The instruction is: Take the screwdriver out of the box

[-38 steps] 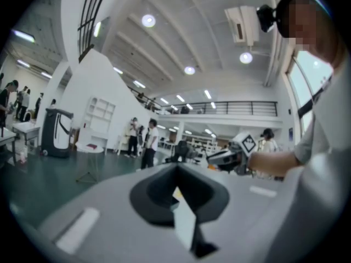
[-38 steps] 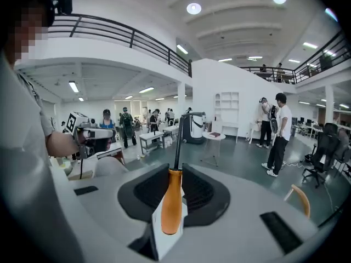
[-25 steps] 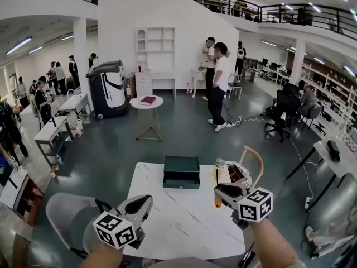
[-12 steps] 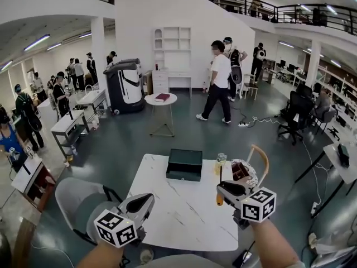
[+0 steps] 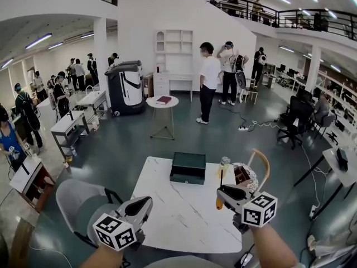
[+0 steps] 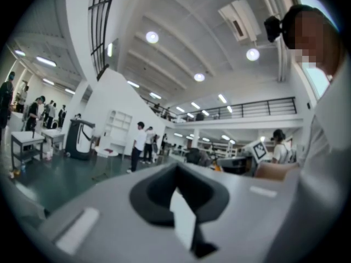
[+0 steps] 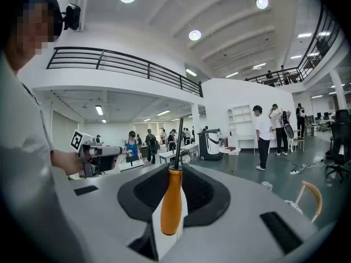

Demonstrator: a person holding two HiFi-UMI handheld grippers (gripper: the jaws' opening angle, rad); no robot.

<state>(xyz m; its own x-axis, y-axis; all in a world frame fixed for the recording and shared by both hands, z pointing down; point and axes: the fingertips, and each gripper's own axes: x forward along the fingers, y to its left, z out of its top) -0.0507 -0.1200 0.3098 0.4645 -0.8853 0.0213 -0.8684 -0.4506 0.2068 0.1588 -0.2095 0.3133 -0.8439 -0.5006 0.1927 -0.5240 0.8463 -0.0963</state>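
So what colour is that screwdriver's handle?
Orange. The screwdriver shows best in the right gripper view.

On screwdriver (image 7: 171,201): glossy smooth orange plastic handle, dark metal shaft; my right gripper (image 5: 223,193) matt grey plastic; table (image 5: 178,205) smooth white marble-look.

Left gripper (image 5: 140,204), at lower left: jaws closed together, nothing between them. Right gripper (image 5: 224,192), at lower right: jaws clamped on the orange handle of a screwdriver (image 7: 171,201), shaft pointing up. Left forearm (image 5: 106,257) and right forearm (image 5: 269,249) extend forward, grippers well apart.
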